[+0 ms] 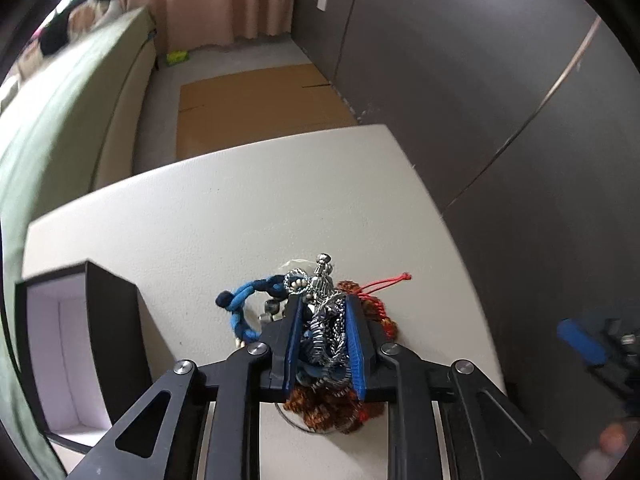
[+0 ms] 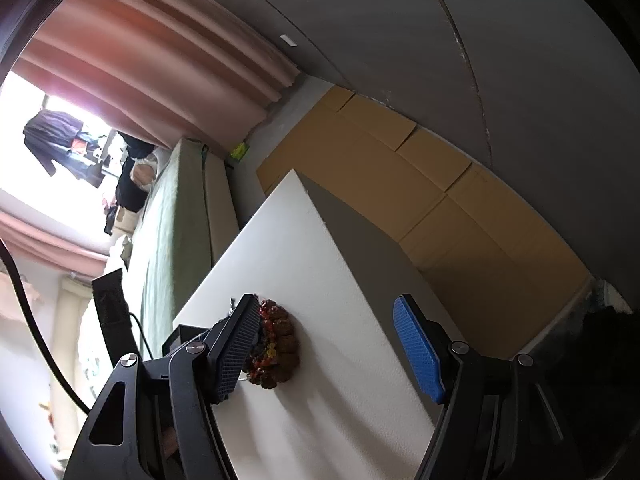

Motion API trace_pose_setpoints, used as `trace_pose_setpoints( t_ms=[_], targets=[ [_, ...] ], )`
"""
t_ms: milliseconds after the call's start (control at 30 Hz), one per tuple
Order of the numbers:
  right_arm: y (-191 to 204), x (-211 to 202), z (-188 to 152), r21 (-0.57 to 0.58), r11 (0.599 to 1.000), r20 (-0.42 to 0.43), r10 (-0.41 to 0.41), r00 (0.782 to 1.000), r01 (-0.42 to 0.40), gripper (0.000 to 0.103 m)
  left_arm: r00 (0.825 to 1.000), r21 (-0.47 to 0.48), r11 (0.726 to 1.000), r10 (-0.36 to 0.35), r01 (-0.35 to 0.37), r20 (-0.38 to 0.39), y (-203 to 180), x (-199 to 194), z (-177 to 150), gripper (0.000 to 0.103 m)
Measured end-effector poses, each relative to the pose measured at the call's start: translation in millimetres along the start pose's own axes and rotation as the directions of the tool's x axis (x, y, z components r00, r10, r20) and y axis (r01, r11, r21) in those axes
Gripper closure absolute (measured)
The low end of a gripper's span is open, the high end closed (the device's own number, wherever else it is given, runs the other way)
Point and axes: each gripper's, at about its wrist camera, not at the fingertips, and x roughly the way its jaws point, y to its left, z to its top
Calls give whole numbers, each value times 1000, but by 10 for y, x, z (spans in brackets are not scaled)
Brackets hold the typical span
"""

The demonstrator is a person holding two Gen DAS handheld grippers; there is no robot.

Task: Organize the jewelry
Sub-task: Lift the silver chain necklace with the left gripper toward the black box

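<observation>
Because the jewelry is lying in one tangled heap (image 1: 320,320) on the white table (image 1: 200,220), you are coming down on it steeply with your left gripper (image 1: 323,304), so that the two blue pads straddle the middle of the pile rather than one loose end. Its fingers (image 1: 356,340) are clenched on the silver chain (image 1: 328,320), which is bunched up between the pads; whether the pinch is also catching the strands underneath, you cannot tell from here.

Around that chain the rest is spreading out: the blue cord bracelet (image 1: 244,300) is curling off to the left, the brown bead bracelet (image 1: 332,412) is sitting under and behind the jaws, and a red cord (image 1: 384,282) is poking out to the right. Everything is touching, so a lift is likely going to drag neighbours along.

Just to the left the black box (image 1: 80,344) is standing open with its pale lining facing you, presumably waiting as the place for each piece.

Your right gripper (image 2: 332,344) is hanging over the table with its fingers released and nothing between them. Its left finger is hovering right beside the brown bracelet (image 2: 276,348), probably so you can pin the pile down while the left pulls the chain free.
</observation>
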Motion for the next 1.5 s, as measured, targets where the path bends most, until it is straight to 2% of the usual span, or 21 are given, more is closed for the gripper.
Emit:
trace_pose_setpoints(
  t_ms=[233,433,467,533,633,800,1100,1500],
  targets=[
    [33,70,9,1,1000,-14,4,1000,-4,32,998,-4,1000,-30,30,58,99,-295,-46,84],
    [124,173,-17,-26,999,-39,23,999,-24,32,988,-8,997,-73,75,135,186,-661,-26,84],
    [145,203,-22,-31,999,-46,28,999,-30,32,985,2,997,-74,75,159,188,-787,11,84],
    [174,252,-30,-41,998,-58,41,997,-43,42,979,14,997,-73,71,192,205,-978,61,84],
    [213,339,-35,-45,996,-86,72,994,-76,53,966,26,998,-65,60,250,220,-1305,166,84],
    [282,503,-103,-45,992,-127,110,986,-116,63,944,32,998,-53,45,327,264,-1793,278,84],
    [433,706,-155,-62,987,-161,137,977,-148,63,896,40,999,-20,2,443,344,-2483,361,84],
    [563,940,-206,-77,983,-184,150,971,-167,63,844,30,999,22,-45,536,438,-3051,385,84]
  ],
)
